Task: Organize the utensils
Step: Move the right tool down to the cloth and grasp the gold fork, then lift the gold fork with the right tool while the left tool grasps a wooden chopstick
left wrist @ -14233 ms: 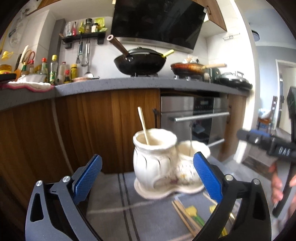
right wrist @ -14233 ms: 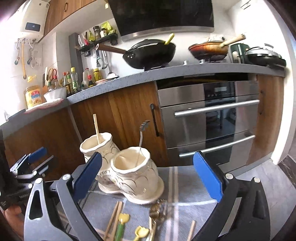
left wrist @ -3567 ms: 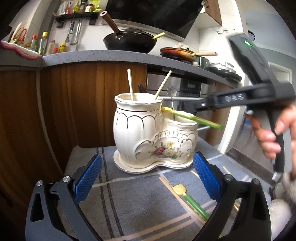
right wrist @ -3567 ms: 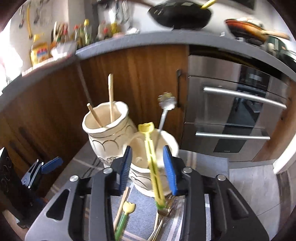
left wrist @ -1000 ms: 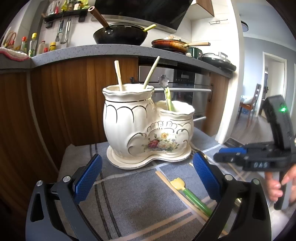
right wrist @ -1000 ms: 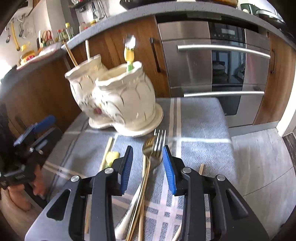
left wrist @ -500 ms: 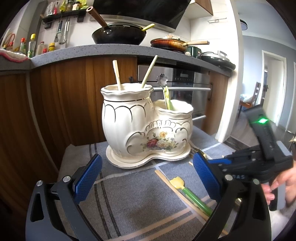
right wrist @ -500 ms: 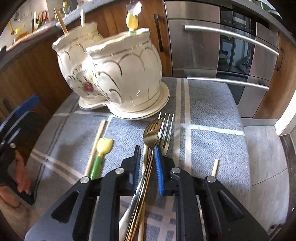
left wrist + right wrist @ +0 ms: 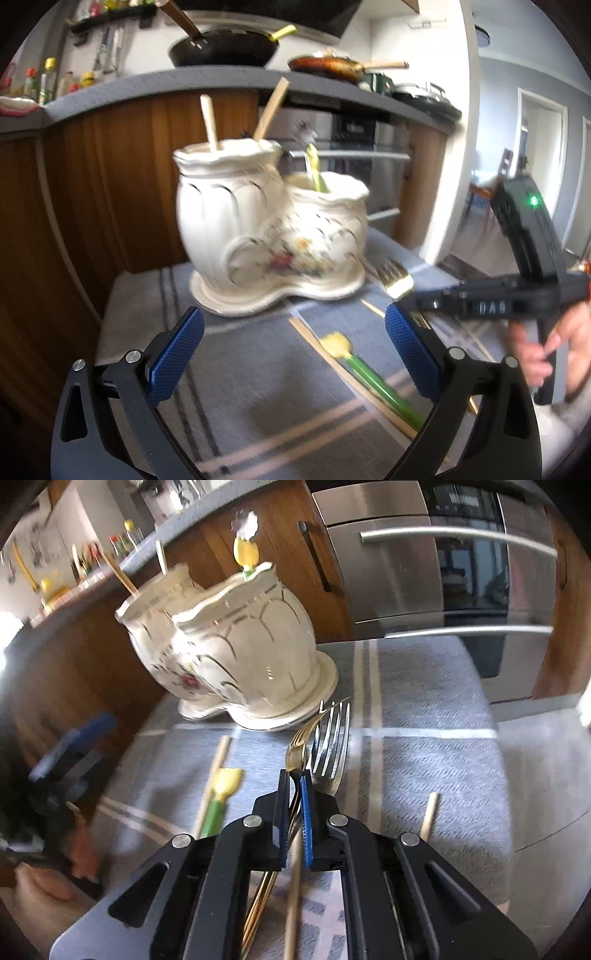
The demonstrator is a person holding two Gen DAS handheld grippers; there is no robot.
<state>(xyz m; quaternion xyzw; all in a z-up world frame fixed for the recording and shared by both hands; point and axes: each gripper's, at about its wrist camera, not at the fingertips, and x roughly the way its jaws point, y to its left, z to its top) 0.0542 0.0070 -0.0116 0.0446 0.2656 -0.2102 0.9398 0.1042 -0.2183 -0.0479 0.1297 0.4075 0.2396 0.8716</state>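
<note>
On the table, nearest first:
Right claw (image 9: 293,775): clenched on the gold spoon (image 9: 297,747) just below its bowl; its jaws have just been closing, with the handle between them.
Spoon axis: runs along the claw's pointing line, bowl ahead toward the holder (image 9: 229,642), handle trailing back under the claw.
Fork (image 9: 330,738): silver, flat on the cloth (image 9: 424,709), touching the spoon's right side, outside the pads as far as I can tell.
Loose pieces: a chopstick (image 9: 218,768) and a green, yellow-topped utensil (image 9: 219,794) lie to the left; another stick end (image 9: 428,812) to the right.
Left claw (image 9: 291,343): released, wide, holding nothing, hovering near the holder's front.
Key relation: the holder stands ahead and slightly left of the right claw, the lower cup nearer to it; I judge the spoon must be lifted and tipped upright to drop in.
Holder contents: two sticks in the tall cup, a yellow-topped piece in the lower one.
</note>
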